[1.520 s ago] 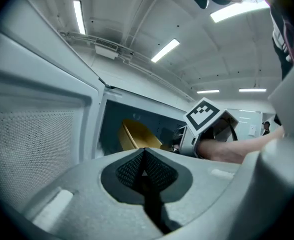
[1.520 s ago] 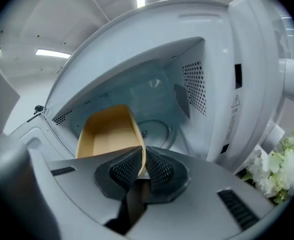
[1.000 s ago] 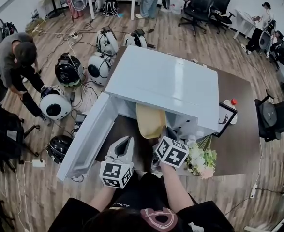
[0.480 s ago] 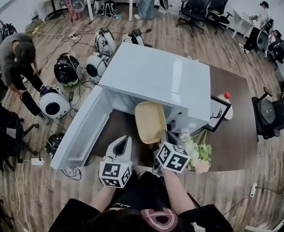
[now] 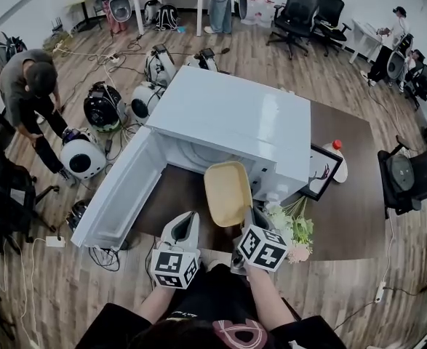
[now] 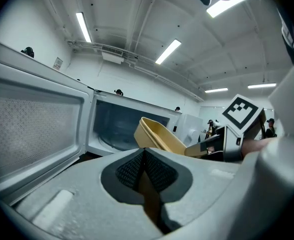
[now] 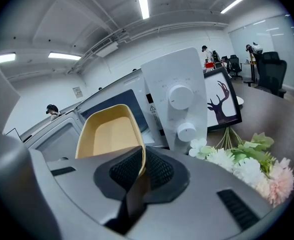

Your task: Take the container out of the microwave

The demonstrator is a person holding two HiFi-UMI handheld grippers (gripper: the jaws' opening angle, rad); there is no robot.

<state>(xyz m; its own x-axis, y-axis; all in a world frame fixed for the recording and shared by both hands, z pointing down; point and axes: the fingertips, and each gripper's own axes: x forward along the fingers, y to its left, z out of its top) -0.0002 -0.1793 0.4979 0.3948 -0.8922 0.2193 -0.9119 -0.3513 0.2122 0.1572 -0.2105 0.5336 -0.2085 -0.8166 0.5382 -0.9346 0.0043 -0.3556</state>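
The tan rectangular container (image 5: 228, 193) hangs just outside the open white microwave (image 5: 235, 115), over the brown table. My right gripper (image 5: 248, 215) is shut on its near rim; in the right gripper view the rim (image 7: 139, 154) sits pinched between the pads, with the container (image 7: 110, 131) stretching away from them. My left gripper (image 5: 187, 222) stays to the left of the container, apart from it, with jaws shut on nothing (image 6: 144, 160). From the left gripper view the container (image 6: 159, 136) is tilted in front of the empty cavity (image 6: 114, 126). The microwave door (image 5: 118, 195) stands swung open to the left.
A bunch of artificial flowers (image 5: 294, 230) lies right of my right gripper. A framed deer picture (image 5: 321, 173) and a red-capped bottle (image 5: 338, 160) stand beside the microwave on the table (image 5: 351, 209). The knob panel (image 7: 182, 101) is close by. Helmets, cables and people fill the floor at left.
The container has come out of the cavity toward me, held by my right gripper. Both grippers have drawn back from the microwave together.
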